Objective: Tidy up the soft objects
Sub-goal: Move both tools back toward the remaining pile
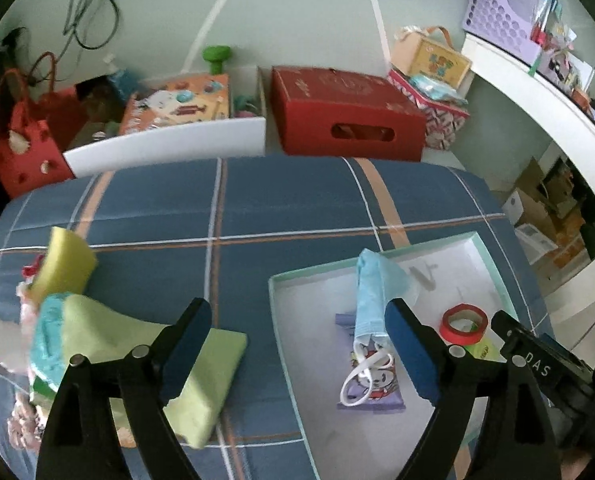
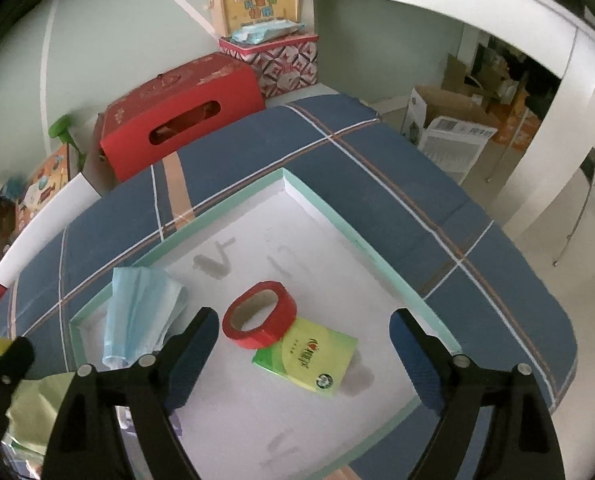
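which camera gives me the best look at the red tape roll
The right wrist view: the red tape roll sits unobstructed, leaning on a green packet. In the left wrist view it is smaller, near that claw's right finger.

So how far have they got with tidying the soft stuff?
Partly done, it seems. The shallow box already holds a blue face mask, red tape roll and green tissue pack. Nothing is in hand: the left gripper and right gripper are both open and empty. A green cloth, yellow sponge and other soft items still lie on the blanket.
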Demonstrator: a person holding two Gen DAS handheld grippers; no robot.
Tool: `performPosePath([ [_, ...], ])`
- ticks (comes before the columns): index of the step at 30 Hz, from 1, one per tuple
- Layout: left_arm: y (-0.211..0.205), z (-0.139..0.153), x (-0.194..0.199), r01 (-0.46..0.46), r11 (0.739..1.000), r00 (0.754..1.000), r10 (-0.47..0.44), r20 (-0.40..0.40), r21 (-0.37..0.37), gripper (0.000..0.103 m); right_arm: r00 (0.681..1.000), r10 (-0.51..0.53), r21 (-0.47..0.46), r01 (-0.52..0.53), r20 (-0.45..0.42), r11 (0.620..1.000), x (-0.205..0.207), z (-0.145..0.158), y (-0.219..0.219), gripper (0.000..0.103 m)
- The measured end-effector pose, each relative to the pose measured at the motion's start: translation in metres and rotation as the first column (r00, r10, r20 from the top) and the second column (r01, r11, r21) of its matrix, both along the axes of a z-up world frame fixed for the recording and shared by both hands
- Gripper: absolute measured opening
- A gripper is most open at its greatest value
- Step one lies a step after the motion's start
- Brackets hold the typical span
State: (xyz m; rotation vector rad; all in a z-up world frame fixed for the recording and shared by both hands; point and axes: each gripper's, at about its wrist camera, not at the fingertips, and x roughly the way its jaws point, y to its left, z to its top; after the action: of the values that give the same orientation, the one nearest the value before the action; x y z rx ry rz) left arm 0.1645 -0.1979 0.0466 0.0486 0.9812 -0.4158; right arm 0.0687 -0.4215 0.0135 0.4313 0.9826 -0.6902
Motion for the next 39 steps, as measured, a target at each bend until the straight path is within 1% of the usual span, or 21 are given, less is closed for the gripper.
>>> performPosePath([
  [6,0.032,0.012,-0.010,-0.055,0.998,0.998,0.055,0.026,0.015,0.090,0.999,0.019,0.014,-0.019,0.049,1.000,-0.006,0.013,0.009,0.089],
  [9,0.047,0.012,-0.015,-0.080,0.997,0.996,0.079,0.027,0.023,0.090,0.998,0.048,0.002,-0.048,0.046,0.999,-0.004,0.015,0.022,0.089],
  [13,0.071,0.013,-0.021,-0.126,0.992,0.992,0.126,0.027,0.007,0.090,0.994,0.096,-0.013,-0.095,0.046,0.995,-0.002,0.017,0.043,0.089],
  [17,0.101,0.014,-0.030,-0.186,0.982,0.982,0.185,0.046,0.012,0.090,0.986,0.150,-0.004,-0.150,0.074,0.989,-0.001,0.021,0.065,0.089],
  [19,0.119,0.012,-0.032,-0.227,0.974,0.973,0.225,0.053,0.021,0.090,0.981,0.174,-0.010,-0.174,0.081,0.985,-0.001,0.023,0.077,0.089],
  [22,0.153,0.008,-0.032,-0.302,0.953,0.952,0.300,0.051,0.031,0.090,0.973,0.216,-0.023,-0.215,0.077,0.976,0.001,0.024,0.095,0.089],
  [25,0.181,0.002,-0.033,-0.357,0.933,0.934,0.356,0.038,0.032,0.090,0.964,0.254,-0.023,-0.253,0.075,0.967,0.002,0.023,0.111,0.089],
  [29,0.220,-0.011,-0.034,-0.424,0.905,0.905,0.425,-0.011,0.017,0.090,0.951,0.303,-0.026,-0.302,0.053,0.953,0.005,0.017,0.132,0.089],
  [33,0.254,-0.021,-0.037,-0.489,0.872,0.871,0.489,-0.042,0.011,0.090,0.927,0.372,-0.016,-0.372,0.043,0.928,0.008,0.011,0.159,0.089],
  [37,0.279,-0.030,-0.040,-0.530,0.848,0.846,0.529,-0.066,0.006,0.090,0.902,0.430,-0.001,-0.430,0.039,0.903,0.007,0.005,0.182,0.089],
  [39,0.295,-0.037,-0.042,-0.556,0.831,0.828,0.554,-0.088,-0.001,0.090,0.893,0.449,-0.003,-0.449,0.032,0.893,0.007,0.003,0.192,0.089],
])
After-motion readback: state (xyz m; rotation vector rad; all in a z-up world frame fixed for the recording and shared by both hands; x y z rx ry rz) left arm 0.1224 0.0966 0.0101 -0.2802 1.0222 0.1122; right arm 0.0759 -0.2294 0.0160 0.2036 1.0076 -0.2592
